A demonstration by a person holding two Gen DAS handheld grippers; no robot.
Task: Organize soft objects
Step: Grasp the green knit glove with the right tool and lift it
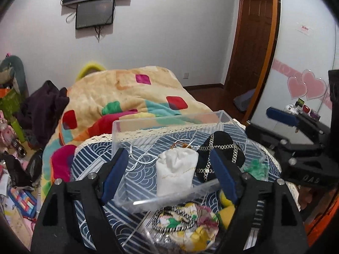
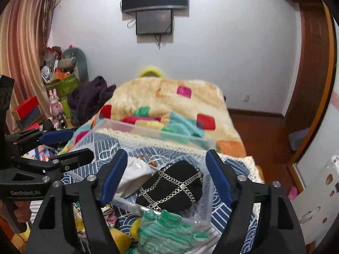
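A clear plastic box [image 1: 167, 121] stands on the blue patterned cloth [image 1: 139, 180]. Inside it lie a white drawstring pouch [image 1: 175, 173] and a black pouch with a silver chain grid [image 1: 220, 150]. My left gripper [image 1: 169, 173] is open, its fingers either side of the white pouch above the box's near rim. My right gripper [image 2: 164, 176] is open above the black pouch [image 2: 171, 188]; the white pouch [image 2: 135, 175] lies to its left. In front of the box lie a floral cloth bundle [image 1: 186, 222], a yellow soft item [image 1: 226, 209] and a green knitted piece [image 2: 167, 230].
A colourful fleece blanket [image 1: 127, 97] covers the bed behind the box. A dark garment [image 1: 42, 105] and toy clutter [image 2: 61, 84] lie at the left. A wooden door [image 1: 252, 42] and wood floor are at the right. The other gripper shows at each view's edge [image 1: 296, 139] [image 2: 48, 148].
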